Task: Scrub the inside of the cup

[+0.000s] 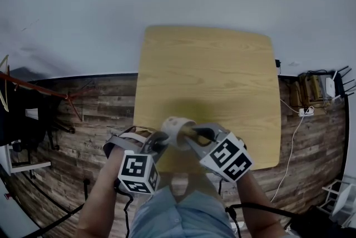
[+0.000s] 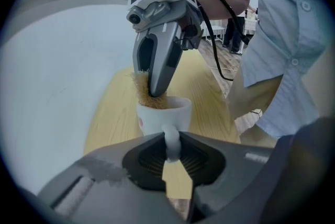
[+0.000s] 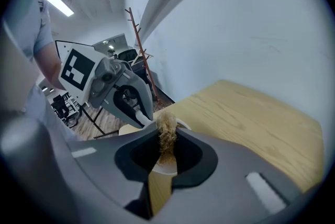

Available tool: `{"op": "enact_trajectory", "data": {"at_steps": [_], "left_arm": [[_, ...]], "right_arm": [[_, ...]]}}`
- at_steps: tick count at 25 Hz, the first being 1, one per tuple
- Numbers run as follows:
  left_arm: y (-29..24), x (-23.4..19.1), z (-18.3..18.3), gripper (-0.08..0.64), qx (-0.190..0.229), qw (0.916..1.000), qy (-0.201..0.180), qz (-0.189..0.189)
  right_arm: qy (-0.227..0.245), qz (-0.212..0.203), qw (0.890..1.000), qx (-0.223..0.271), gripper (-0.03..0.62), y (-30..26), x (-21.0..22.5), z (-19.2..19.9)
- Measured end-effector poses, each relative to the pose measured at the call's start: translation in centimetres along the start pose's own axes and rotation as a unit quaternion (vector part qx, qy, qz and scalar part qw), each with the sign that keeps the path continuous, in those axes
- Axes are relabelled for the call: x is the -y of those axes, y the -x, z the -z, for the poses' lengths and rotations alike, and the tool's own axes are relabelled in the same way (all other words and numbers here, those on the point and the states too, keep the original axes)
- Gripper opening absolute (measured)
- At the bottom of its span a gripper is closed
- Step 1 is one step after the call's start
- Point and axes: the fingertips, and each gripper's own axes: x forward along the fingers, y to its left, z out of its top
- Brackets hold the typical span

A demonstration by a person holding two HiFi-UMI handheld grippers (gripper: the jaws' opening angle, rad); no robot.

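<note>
Cup [image 1: 177,130] at the table's [image 1: 222,75] six o'clock edge; only gripper views reveal left gripper [image 2: 172,155] clamping its handle [image 2: 171,139], right gripper [image 3: 166,147] pinching fibrous scrubber [image 3: 167,126] at its rim.

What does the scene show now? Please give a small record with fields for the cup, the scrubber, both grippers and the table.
cup: white, mouth up, over the near part of the table
scrubber: tan fibre tuft, lower part in the cup's mouth
left gripper: shut on the cup's handle
right gripper: shut on the scrubber, its fingers tipped down at the cup's mouth
table: light wood top
cup resting on table: cannot tell
</note>
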Motion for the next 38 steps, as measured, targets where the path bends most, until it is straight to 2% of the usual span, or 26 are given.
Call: {"op": "enact_trajectory", "data": {"at_steps": [7, 12, 17, 27, 34, 38], "left_arm": [[0.1, 0.0, 0.0, 0.071, 0.000, 1.0000, -0.002, -0.003], [0.2, 0.0, -0.1, 0.071, 0.000, 1.0000, -0.001, -0.007], [0.2, 0.0, 0.0, 0.071, -0.005, 0.9998, 0.002, -0.018], [0.3, -0.1, 0.0, 0.071, -0.008, 0.9997, 0.013, -0.021], [0.1, 0.1, -0.2, 0.071, -0.008, 0.9998, 0.000, -0.019], [0.2, 0.1, 0.2, 0.071, -0.005, 0.9998, -0.008, -0.015]], "right_arm": [[0.039, 0.023, 0.999, -0.011, 0.054, 0.5, 1.6, 0.4], [0.031, 0.038, 0.999, -0.022, 0.054, 0.5, 2.4, 2.3], [0.024, 0.044, 0.998, -0.043, 0.054, 0.2, 1.4, 4.3], [-0.074, 0.057, 0.994, -0.052, 0.054, 0.2, -1.1, 5.3], [-0.105, 0.019, 0.993, -0.042, 0.054, -0.8, -2.4, 4.9], [-0.146, -0.016, 0.989, -0.006, 0.054, -1.8, -2.8, 3.6]]}}
